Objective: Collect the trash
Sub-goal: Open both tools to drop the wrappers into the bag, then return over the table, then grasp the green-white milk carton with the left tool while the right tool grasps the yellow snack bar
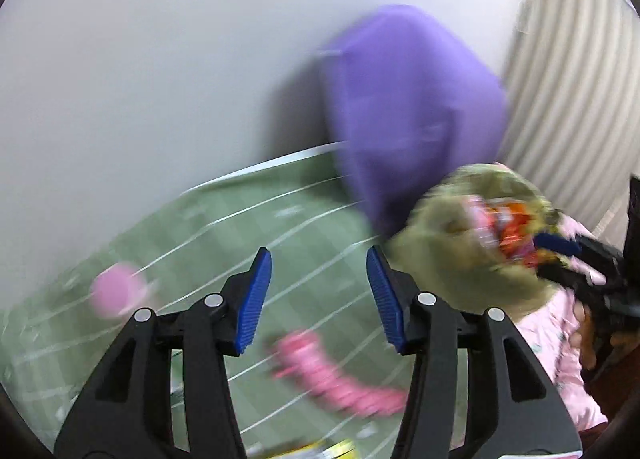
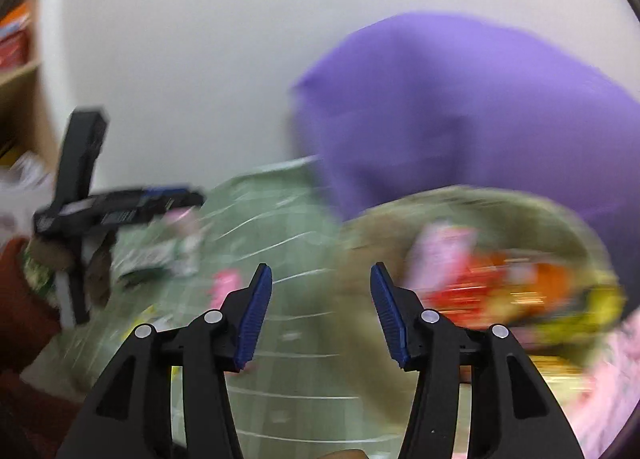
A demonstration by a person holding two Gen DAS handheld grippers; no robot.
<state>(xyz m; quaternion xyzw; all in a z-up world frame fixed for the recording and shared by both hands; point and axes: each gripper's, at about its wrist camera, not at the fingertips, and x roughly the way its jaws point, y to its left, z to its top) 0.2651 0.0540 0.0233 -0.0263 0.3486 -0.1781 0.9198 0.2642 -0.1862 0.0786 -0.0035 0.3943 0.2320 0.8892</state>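
wall (image 1: 140, 59): plain white | blinds (image 1: 568, 79): right, ribbed | shelf (image 2: 20, 75): wooden, left

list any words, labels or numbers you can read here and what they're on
None can be read; both views are motion-blurred.
Wrappers in the olive bag: print too smeared to read.
Green-and-white packet on the green cloth: blurred.
Yellow packet: cut off, unreadable.

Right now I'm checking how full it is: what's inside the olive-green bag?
The olive-green bag holds crumpled wrappers, red, orange, pink and yellow. The picture is blurred, so I can't count them, and whatever lies beneath that top layer is covered.
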